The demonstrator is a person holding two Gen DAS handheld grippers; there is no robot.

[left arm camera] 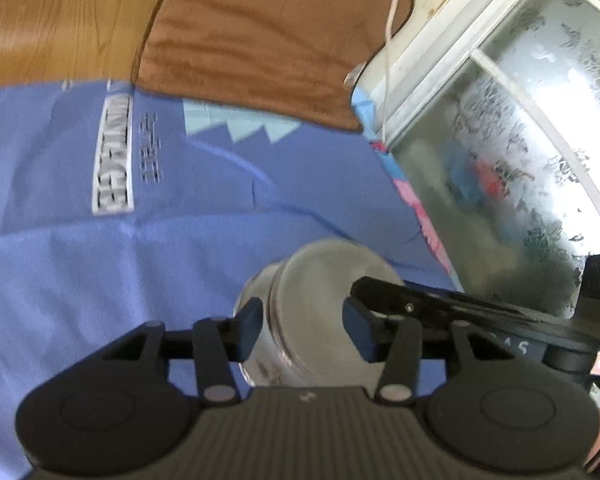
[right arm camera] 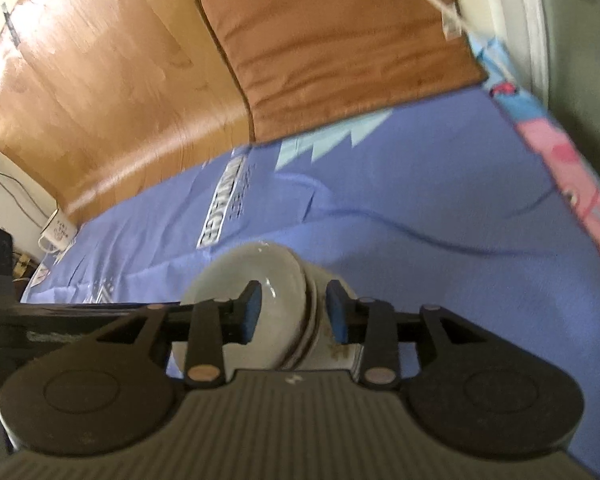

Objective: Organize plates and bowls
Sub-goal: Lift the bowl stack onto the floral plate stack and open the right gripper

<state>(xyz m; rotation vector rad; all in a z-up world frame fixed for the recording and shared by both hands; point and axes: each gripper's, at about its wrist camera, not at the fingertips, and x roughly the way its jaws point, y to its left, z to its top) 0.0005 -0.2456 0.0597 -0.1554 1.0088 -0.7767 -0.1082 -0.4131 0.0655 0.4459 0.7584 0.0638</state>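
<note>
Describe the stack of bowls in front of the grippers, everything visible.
The stack of bowls looks like glossy pale grey-white ceramic, several nested, rims showing as close rings. It appears tipped on its side on the blue cloth. It sits between the fingers of both grippers; contact is unclear through blur. A brownish mark shows on its outer wall.

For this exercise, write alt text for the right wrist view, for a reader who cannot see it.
A stack of pale bowls sits between the right gripper's blue pads, which stand clear of it. Beyond lies a blue printed cloth and a brown cushion.
</note>
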